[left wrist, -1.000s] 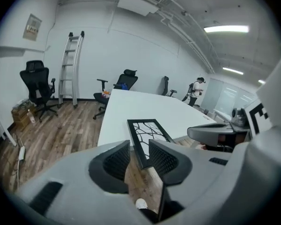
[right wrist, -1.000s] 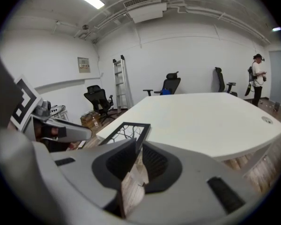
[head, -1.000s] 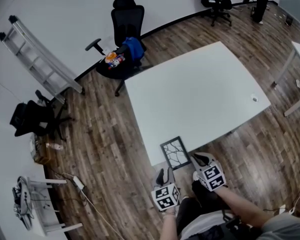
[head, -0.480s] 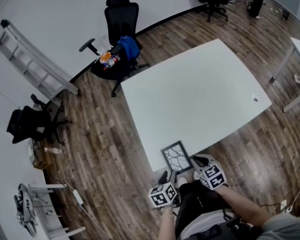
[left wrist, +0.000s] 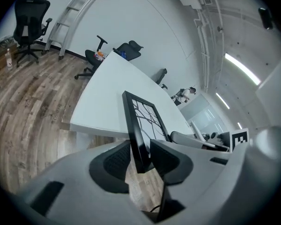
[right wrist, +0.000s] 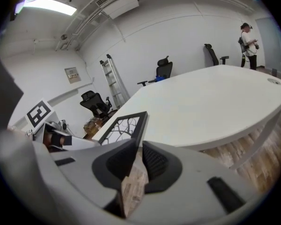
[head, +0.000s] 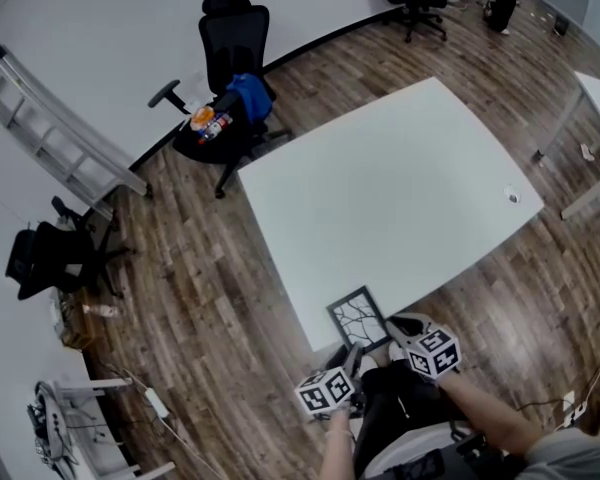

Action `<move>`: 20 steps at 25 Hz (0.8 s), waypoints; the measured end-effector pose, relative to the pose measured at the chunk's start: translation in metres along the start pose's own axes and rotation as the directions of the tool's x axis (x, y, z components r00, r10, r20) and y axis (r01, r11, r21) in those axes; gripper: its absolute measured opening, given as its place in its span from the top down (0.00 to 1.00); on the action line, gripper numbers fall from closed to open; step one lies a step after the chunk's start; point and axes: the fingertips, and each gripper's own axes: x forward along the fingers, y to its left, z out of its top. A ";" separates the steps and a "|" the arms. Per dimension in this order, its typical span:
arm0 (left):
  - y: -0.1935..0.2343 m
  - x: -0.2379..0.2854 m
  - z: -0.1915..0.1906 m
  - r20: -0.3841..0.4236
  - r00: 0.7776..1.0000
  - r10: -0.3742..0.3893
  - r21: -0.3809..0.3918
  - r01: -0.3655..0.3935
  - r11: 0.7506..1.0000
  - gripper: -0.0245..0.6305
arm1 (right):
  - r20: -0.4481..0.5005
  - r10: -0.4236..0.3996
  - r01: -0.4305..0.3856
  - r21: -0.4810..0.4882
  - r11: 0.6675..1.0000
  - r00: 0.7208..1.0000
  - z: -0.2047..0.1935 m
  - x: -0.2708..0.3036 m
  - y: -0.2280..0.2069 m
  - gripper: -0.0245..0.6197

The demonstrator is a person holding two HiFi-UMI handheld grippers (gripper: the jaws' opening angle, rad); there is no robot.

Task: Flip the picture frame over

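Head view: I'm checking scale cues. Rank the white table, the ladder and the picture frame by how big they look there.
1. white table
2. ladder
3. picture frame, smallest even though it lies nearest the camera

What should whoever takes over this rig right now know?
Left tool: open around the picture frame's near corner, jaws just been closing, pads not yet pressing.
Right tool: shut on the frame's near edge.
Frame: picture side up, overhanging the white table's near edge.
Done: frame reached and pinched on one side.
Left: secure the left grip, lift, turn it face down, set it back.
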 end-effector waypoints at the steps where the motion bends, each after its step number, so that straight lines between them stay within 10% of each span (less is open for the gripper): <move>1: 0.000 0.000 0.001 -0.002 1.000 -0.012 -0.016 0.012 1.000 0.76 | -0.001 0.003 -0.003 0.008 1.000 1.000 0.000 0.000 0.001 0.89; 12: 0.001 -0.004 0.008 -0.044 0.999 -0.015 -0.062 0.012 0.998 0.84 | 0.039 0.074 -0.077 0.078 0.994 0.996 0.002 -0.005 0.003 0.82; 20: 0.004 -0.003 0.006 -0.068 0.997 -0.048 -0.097 0.041 0.994 0.84 | -0.022 0.297 -0.285 0.223 0.932 0.955 -0.021 -0.002 0.018 0.75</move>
